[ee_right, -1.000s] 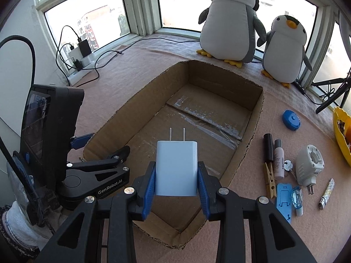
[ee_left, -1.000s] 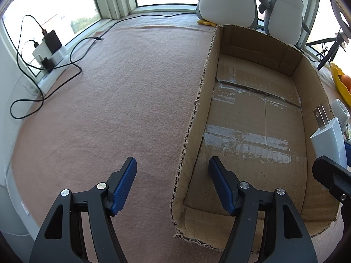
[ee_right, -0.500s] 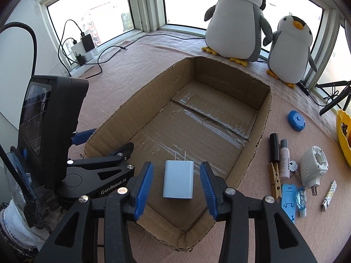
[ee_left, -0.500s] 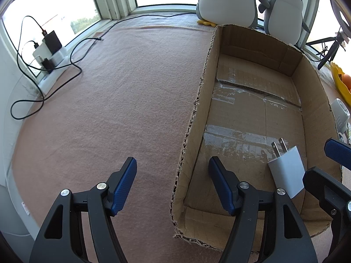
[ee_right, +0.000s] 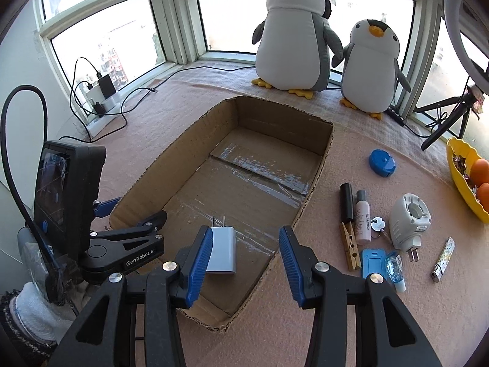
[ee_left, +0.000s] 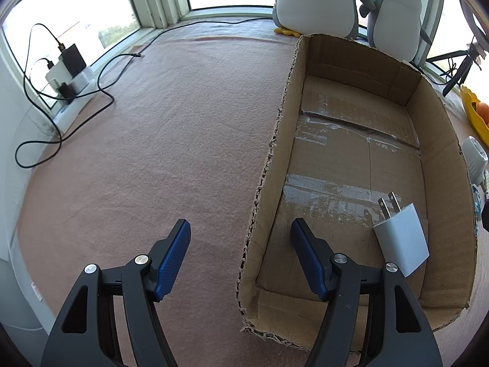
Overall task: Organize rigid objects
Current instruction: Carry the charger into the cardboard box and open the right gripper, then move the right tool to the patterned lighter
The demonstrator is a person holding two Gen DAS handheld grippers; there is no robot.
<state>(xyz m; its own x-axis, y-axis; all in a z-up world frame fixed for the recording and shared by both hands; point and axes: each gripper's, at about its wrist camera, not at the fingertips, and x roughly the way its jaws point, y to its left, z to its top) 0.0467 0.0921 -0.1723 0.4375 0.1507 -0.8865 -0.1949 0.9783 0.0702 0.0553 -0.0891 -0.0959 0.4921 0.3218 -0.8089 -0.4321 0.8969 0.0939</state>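
A white charger (ee_right: 222,250) lies flat on the floor of the cardboard box (ee_right: 318,165), prongs toward the penguin toys (ee_right: 293,33) at the top of the frame. The right gripper (ee_right: 243,263) hangs above the box's near end with its jaws apart and nothing between them — they have just been opening. To the right of the box, at the frame's right side, loose items wait on the pink cloth: a clothespin (ee_right: 350,246), a small bottle (ee_right: 362,217) and a plug-in adapter (ee_right: 409,221), most lying lengthwise toward the window. The right hand is the nearer one. The left gripper (ee_left: 241,244) straddles the box's left wall, jaws spread, pinching nothing, pitched steeply down.
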